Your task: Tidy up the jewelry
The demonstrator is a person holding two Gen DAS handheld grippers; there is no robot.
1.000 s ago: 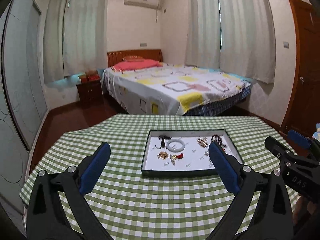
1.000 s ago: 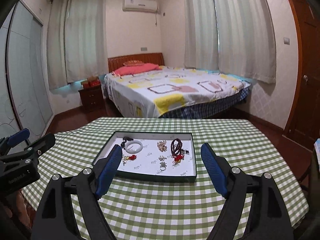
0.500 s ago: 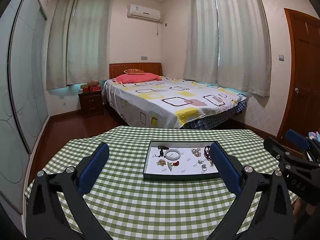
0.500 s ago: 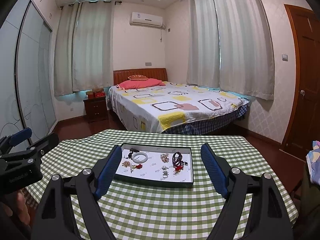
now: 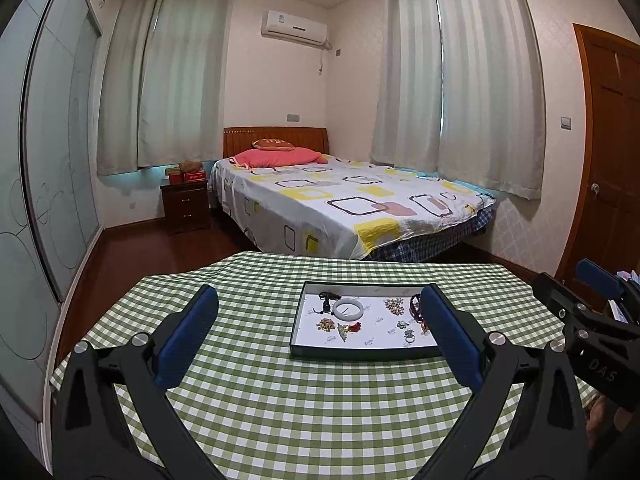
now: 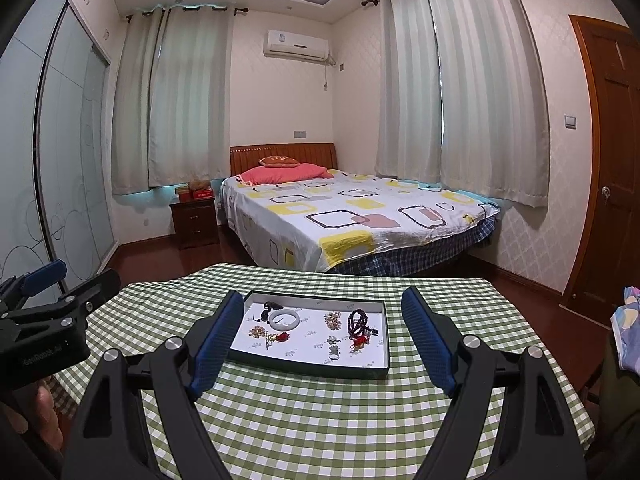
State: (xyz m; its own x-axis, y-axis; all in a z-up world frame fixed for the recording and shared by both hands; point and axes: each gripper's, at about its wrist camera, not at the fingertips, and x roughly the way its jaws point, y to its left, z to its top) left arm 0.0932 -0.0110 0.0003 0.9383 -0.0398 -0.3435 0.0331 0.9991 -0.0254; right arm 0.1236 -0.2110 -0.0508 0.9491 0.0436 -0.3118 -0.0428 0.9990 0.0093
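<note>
Left tool (image 5: pixel 316 320) and right tool (image 6: pixel 322 326), both spread wide and empty, above the checked table (image 5: pixel 280 400). Jewelry tray (image 6: pixel 382 334) at 12 o'clock of the right tool; white bangle (image 6: pixel 283 321) at the tray's 10 o'clock, dark bead string (image 6: pixel 355 322), possibly a bracelet, at 2 o'clock.

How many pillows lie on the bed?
2: a pink pillow at the headboard end, and a smaller brown pillow resting on top of it. Others may be hidden.

Green-and-white checks cover the tablecloth (image 6: pixel 320 420) across the lower frame. At centre, a dark-rimmed tray (image 6: pixel 304 366) with white lining, pale bangle (image 6: pixel 283 320), dark-red beads (image 6: pixel 356 320). Behind, a white bedspread (image 6: pixel 360 216) with yellow squares, pink pillow (image 6: pixel 280 172).
</note>
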